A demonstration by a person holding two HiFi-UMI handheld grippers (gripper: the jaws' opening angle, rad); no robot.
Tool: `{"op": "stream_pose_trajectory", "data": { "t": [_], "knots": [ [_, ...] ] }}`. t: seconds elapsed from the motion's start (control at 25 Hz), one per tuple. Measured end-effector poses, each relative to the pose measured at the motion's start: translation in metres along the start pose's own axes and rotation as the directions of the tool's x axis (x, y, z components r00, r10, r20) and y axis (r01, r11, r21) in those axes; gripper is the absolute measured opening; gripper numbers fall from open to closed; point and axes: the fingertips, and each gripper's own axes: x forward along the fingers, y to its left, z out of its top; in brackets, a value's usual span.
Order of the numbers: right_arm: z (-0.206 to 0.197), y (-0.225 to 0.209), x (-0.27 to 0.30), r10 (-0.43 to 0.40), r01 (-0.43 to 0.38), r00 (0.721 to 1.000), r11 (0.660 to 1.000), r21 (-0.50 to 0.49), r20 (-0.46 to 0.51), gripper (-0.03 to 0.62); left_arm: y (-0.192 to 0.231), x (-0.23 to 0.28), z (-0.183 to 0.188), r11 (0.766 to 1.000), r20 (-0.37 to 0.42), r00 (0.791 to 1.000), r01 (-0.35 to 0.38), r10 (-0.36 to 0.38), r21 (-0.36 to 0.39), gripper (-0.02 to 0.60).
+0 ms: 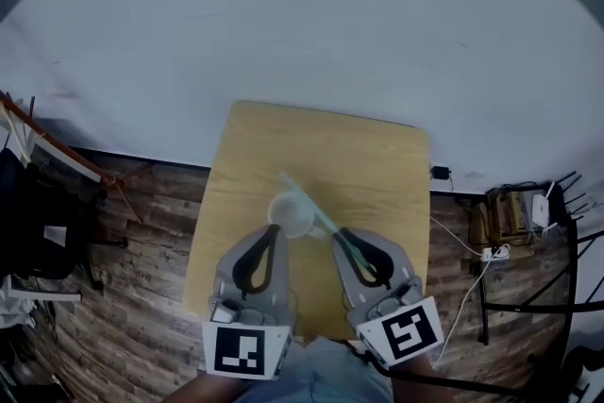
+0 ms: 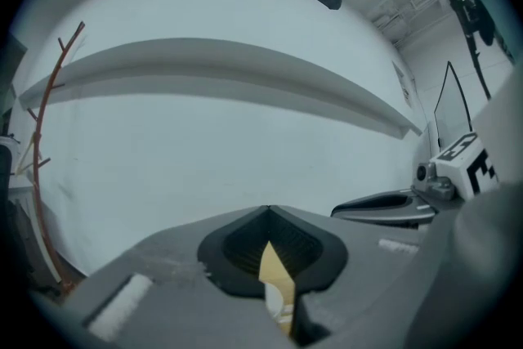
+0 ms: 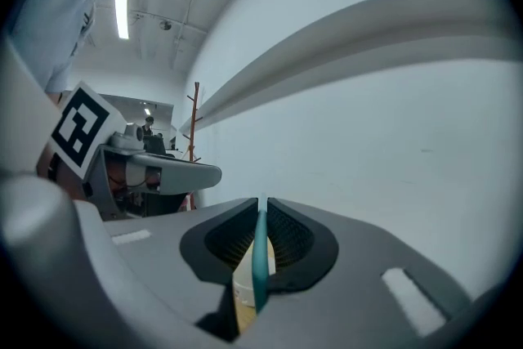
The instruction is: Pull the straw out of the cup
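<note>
Teal straw (image 3: 260,257) grasped in right claw (image 3: 261,205), left claw (image 2: 268,211) clenched empty, cup (image 1: 293,214) near tips

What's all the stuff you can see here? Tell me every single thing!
table: one, light wood, middle of the dark plank floor
cup: one, whitish, over the table's middle
straw: one, teal, slanting past the cup
coat stand: one, reddish, left by the white wall
cable: one, white, on the floor at the right
left gripper: one, grey, jaws shut, nothing between them
right gripper: one, grey, jaws shut on the straw
</note>
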Motion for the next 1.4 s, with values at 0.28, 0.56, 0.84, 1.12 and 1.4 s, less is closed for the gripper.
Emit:
{"op": "stream_pose_trajectory", "data": {
  "t": [0.28,0.56,0.84,1.12,1.4],
  "knots": [
    [0.041,-0.001,-0.006,-0.039,0.043,0.997,0.998,-0.054,0.073,0.04,-0.008,-0.006,0.036,0.999,0.09,0.996,-0.005,0.002,0.032,0.02],
    [0.044,0.001,-0.01,-0.061,0.065,0.995,0.997,-0.049,0.08,0.04,-0.017,-0.007,0.034,0.999,0.082,0.996,0.016,-0.02,0.047,0.02],
    [0.04,0.001,-0.015,-0.073,0.075,0.994,0.997,-0.023,0.079,0.035,-0.019,-0.01,0.028,0.998,0.068,0.997,0.029,-0.033,0.051,0.02],
    [0.041,0.007,-0.013,-0.073,0.075,0.994,0.997,-0.026,0.082,0.035,-0.015,-0.014,0.028,0.998,0.072,0.997,0.033,-0.037,0.053,0.02],
    [0.043,0.011,-0.01,-0.074,0.077,0.994,0.997,-0.031,0.078,0.035,-0.01,-0.015,0.029,0.998,0.079,0.996,0.036,-0.04,0.048,0.02]
  ]
}}
